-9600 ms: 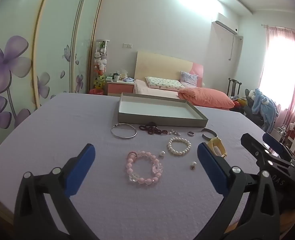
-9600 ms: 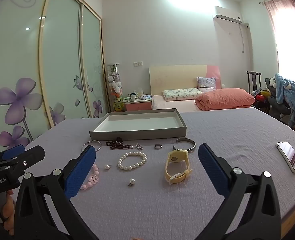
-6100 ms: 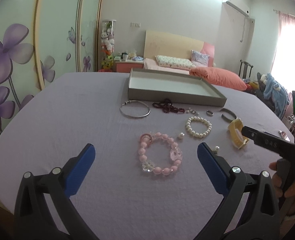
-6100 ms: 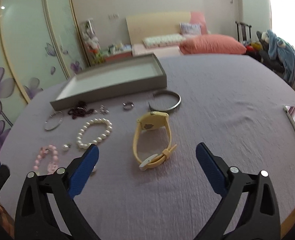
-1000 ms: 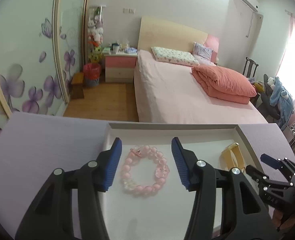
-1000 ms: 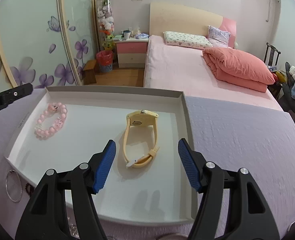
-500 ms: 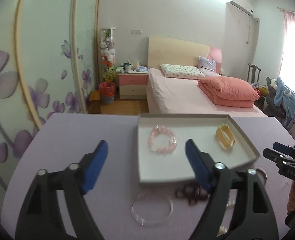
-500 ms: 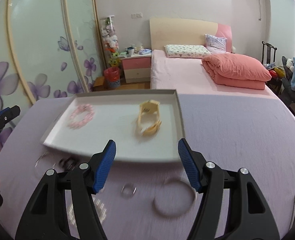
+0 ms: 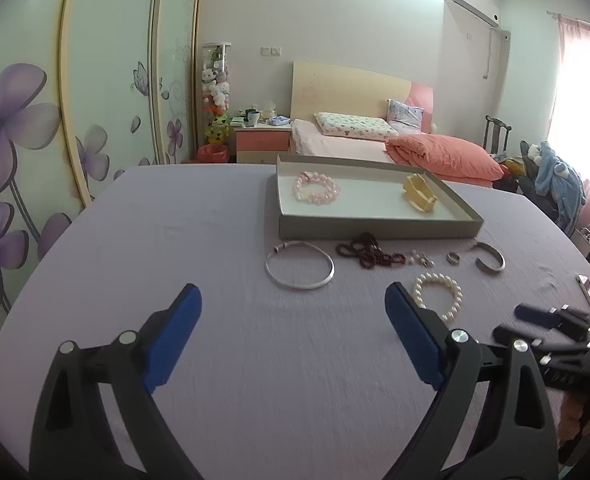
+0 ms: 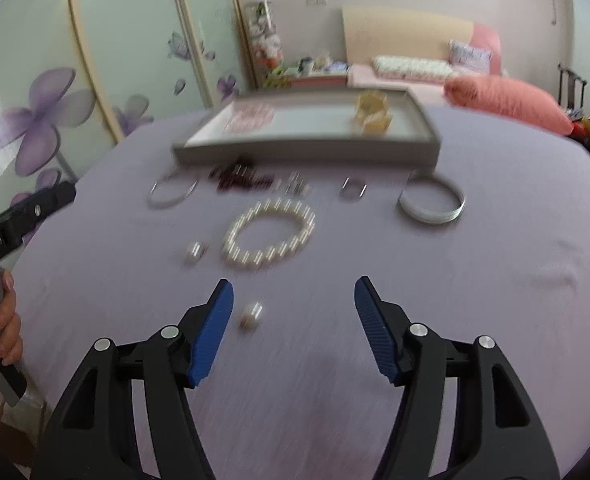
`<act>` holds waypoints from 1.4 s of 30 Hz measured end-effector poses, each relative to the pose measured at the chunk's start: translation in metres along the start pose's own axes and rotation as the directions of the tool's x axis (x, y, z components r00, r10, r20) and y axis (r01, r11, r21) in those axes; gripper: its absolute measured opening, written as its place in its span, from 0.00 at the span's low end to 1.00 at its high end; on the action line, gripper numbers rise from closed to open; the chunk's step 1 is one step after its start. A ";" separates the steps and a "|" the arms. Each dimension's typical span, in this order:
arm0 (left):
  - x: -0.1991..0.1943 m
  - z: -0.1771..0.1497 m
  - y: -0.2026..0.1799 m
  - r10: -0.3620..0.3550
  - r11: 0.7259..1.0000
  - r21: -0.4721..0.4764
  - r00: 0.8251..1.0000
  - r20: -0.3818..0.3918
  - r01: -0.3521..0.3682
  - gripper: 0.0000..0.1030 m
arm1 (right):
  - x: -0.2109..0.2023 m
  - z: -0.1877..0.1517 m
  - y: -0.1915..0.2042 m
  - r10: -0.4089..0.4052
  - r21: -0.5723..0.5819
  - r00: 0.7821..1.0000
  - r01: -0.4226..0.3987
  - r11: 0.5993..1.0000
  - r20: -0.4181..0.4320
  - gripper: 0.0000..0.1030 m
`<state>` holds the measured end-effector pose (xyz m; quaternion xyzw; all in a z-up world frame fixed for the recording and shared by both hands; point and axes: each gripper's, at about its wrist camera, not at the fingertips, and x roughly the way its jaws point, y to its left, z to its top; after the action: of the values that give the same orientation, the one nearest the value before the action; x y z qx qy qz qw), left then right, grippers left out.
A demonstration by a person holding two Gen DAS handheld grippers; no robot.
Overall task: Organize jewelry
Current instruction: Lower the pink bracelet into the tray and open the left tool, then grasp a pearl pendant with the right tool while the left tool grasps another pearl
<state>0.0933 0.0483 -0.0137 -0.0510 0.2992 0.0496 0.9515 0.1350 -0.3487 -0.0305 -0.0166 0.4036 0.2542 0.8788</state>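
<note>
1. Grippers both pointed forward and down over the lilac surface (image 9: 223, 240), neither touching anything. The left gripper (image 9: 293, 344) had its jaws wide and opening, with only bare cloth between them. The right gripper (image 10: 293, 328) had its jaws at a middling gap and closing, pressing on nothing; a small pearl piece (image 10: 251, 315) lay on the cloth just inside the left pad.

2. The left wrist view was sharp and showed the right gripper low at its right edge. The right wrist view was motion-blurred and showed a hand (image 10: 3, 332) on the left gripper's handle at its left edge. Only the left view showed a phone's (image 9: 589, 295) edge at far right; only the right view showed a second small pearl piece (image 10: 195, 251) beside the pearl bracelet (image 10: 270, 233).

3. One grey tray (image 9: 375, 227) held two things: a pink bead bracelet (image 9: 316, 188) at left and a yellow watch (image 9: 419, 197) at right, well apart.

4. On the cloth in front of the tray lay one thin silver bangle (image 9: 299, 270), one dark red bead strand (image 9: 369, 255), one small silvery cluster (image 9: 421, 258), one ring (image 9: 452, 258), one open silver cuff (image 9: 489, 262), one pearl bracelet and two pearl pieces.
</note>
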 end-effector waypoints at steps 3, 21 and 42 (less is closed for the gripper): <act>-0.008 -0.006 0.001 -0.010 1.000 0.004 1.000 0.006 0.010 0.88 | 0.004 -0.014 0.007 0.013 -0.003 0.999 -0.013 1.000 -0.037 0.55; -0.023 -0.011 0.002 -0.028 1.000 -0.012 0.999 0.020 0.028 0.89 | 0.025 -0.014 0.044 -0.096 -0.086 0.994 0.091 0.992 -0.057 0.31; 0.001 -0.016 -0.020 -0.049 0.998 0.045 0.997 -0.065 0.052 0.89 | 0.005 -0.004 -0.004 -0.155 0.031 0.988 0.155 0.987 -0.012 0.14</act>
<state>0.0877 0.0262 -0.0259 -0.0380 0.3293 0.0168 0.9433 0.1369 -0.3507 -0.0375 -0.0349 0.4092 0.1787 0.8941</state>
